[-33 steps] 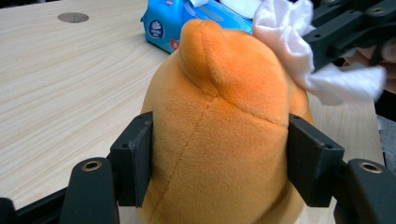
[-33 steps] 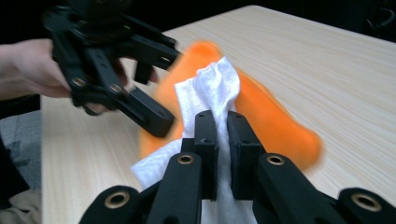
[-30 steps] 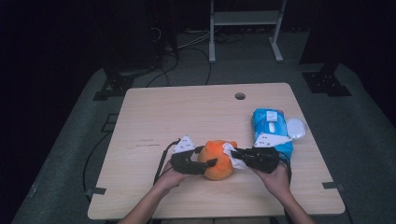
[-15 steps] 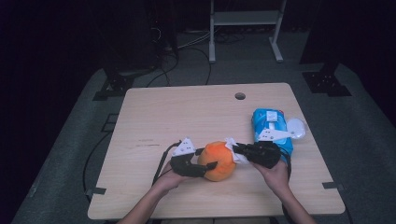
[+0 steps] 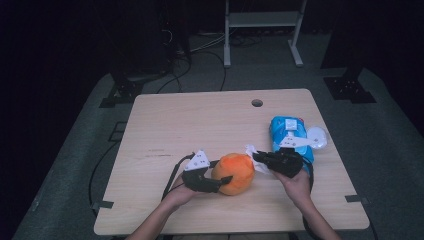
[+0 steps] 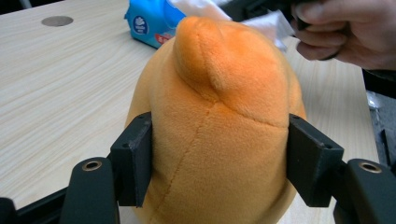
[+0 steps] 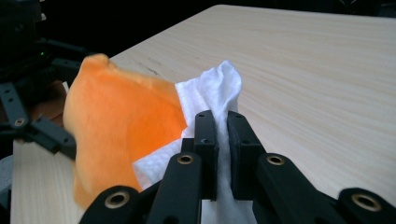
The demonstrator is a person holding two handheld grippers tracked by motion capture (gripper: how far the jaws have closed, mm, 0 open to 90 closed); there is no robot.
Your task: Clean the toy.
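My left gripper [image 5: 220,182] is matte black, with a pale grey three-cornered plate [image 5: 197,161] on top marked with small dark squares, and a thin black cable [image 5: 172,175] trailing off it. Its jaws are square black blocks on arms with brass-ringed pivot holes. My right gripper [image 5: 257,159] is the same black build, brass-ringed too. Both forearms are bare, no sleeves.

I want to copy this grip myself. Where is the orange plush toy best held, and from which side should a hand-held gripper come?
Grip the orange plush toy across its wide, rounded lower body, coming in level from the person's left, as the left hand-held gripper does. The soft sides give under the pads, and the top stays free for the white wipe.
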